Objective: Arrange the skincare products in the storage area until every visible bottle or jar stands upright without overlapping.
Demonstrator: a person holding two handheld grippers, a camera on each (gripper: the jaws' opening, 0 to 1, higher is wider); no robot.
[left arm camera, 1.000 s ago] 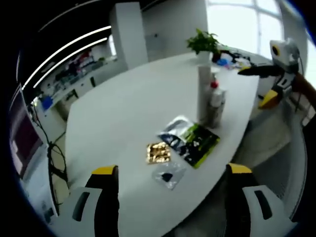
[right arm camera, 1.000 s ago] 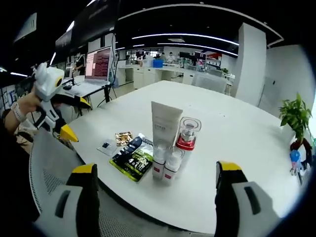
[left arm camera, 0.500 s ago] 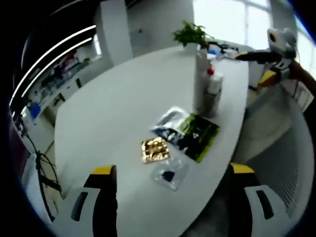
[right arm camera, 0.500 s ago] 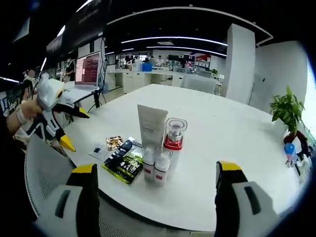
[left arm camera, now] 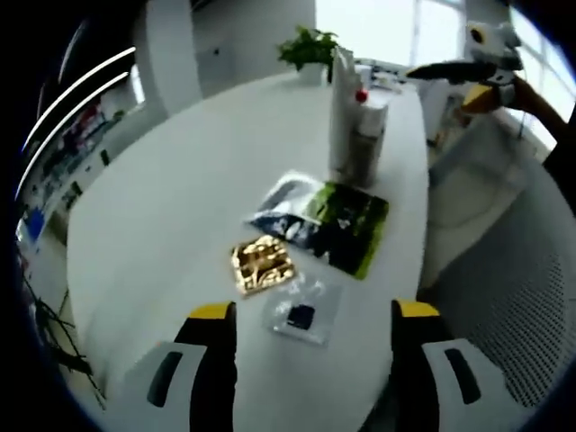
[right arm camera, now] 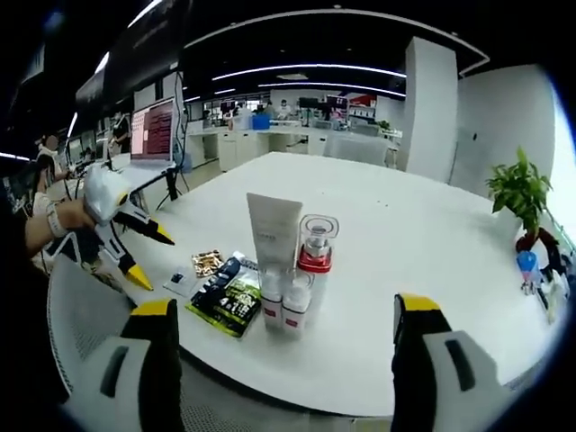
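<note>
In the left gripper view, the left gripper hangs over the near edge of a large white table; its 2 yellow-tipped jaws are spread wide apart and hold nothing. Between the jaw tips lies a small clear sachet with a dark square inside; just beyond it a gold foil sachet; beyond that a green and black packet lying partly over a silvery packet, all flat on the table. Farther on, the skincare products stand upright in a tight cluster: a tall white tube with a red-collared bottle just beside it. A potted plant sits at the far end of the table; the right gripper shows at the upper right, held by a hand.

In the right gripper view, the right gripper is also released, jaws wide apart and empty, short of the table edge. Ahead stand the tall white tube, a clear-capped bottle with a red collar, and 2 small white bottles in front, all upright and touching or nearly so. The green and black packet lies just left of them; the gold foil sachet is beyond it. The left gripper appears at the left, held by a hand; a mesh chair back is below it.
</note>
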